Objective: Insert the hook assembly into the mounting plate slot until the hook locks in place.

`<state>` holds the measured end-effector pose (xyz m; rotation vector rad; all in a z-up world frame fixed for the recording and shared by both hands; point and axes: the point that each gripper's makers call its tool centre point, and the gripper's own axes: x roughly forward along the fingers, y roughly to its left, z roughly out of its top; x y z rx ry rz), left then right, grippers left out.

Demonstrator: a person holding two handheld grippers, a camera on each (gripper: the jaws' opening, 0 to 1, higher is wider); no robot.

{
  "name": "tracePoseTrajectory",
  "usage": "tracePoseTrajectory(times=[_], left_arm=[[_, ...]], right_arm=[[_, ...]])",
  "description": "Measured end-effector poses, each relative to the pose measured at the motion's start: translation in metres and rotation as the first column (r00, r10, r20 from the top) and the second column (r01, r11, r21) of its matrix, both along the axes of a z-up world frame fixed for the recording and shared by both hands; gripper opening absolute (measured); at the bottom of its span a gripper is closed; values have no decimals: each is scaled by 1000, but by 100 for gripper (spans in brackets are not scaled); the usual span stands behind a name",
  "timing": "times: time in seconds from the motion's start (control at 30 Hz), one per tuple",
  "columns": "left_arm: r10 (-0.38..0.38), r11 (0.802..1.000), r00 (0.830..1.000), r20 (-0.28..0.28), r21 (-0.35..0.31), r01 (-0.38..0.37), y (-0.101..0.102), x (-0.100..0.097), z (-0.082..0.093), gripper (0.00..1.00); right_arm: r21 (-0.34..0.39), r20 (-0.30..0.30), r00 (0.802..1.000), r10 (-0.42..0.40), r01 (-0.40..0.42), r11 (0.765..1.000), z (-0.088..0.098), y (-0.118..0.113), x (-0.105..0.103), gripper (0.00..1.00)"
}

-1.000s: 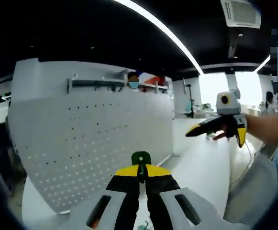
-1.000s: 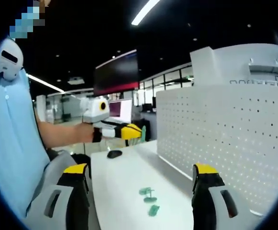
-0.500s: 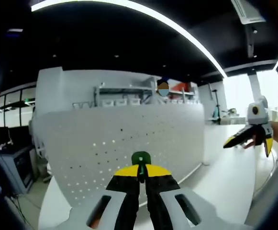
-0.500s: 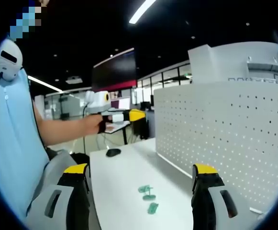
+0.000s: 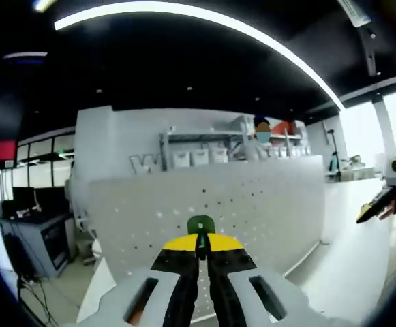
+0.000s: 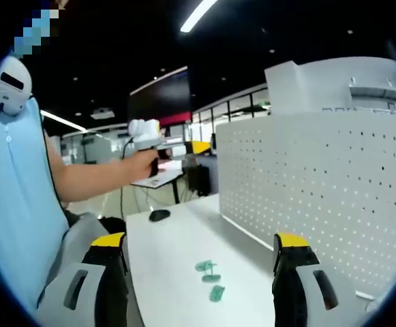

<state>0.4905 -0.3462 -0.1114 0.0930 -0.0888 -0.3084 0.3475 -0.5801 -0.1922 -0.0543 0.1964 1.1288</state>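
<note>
One green hook [image 5: 200,225] is pinched in the left tool [image 5: 200,253], aimed at the perforated plate [image 5: 252,204]. Alignment with a slot is judged next. Wide-spread jaws are seen on the right tool [image 6: 201,262], with nothing held.

White table [image 6: 170,252] beside a perforated panel [image 6: 320,197]

Small green hook parts [image 6: 210,276] lie near the table's middle; a dark computer mouse [image 6: 159,215] rests farther back, and the panel stands along its edge.

Both tongs [image 5: 199,253] [image 6: 201,272] have grey bodies, black jaws and yellow tips; the person's shirt [image 6: 10,184] is light blue.
</note>
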Motion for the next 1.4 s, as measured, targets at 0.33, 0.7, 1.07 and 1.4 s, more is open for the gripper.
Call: tracePoseTrajectory(times=[0.33, 0.7, 1.07, 1.4], left_arm=[[109, 994, 994, 22, -15, -109, 27, 29, 14, 3], [168, 986, 986, 14, -15, -168, 41, 56, 19, 3], [213, 977, 976, 33, 8, -213, 47, 71, 19, 3], [221, 975, 975, 38, 27, -222, 49, 79, 20, 3]], right_arm=[[-2, -4, 1000, -12, 12, 1000, -1, -4, 1, 89], [-11, -11, 1000, -18, 18, 1000, -3, -6, 2, 89], [-21, -12, 1000, -28, 28, 999, -4, -10, 5, 88], [-20, -23, 999, -32, 31, 999, -6, -10, 7, 88]])
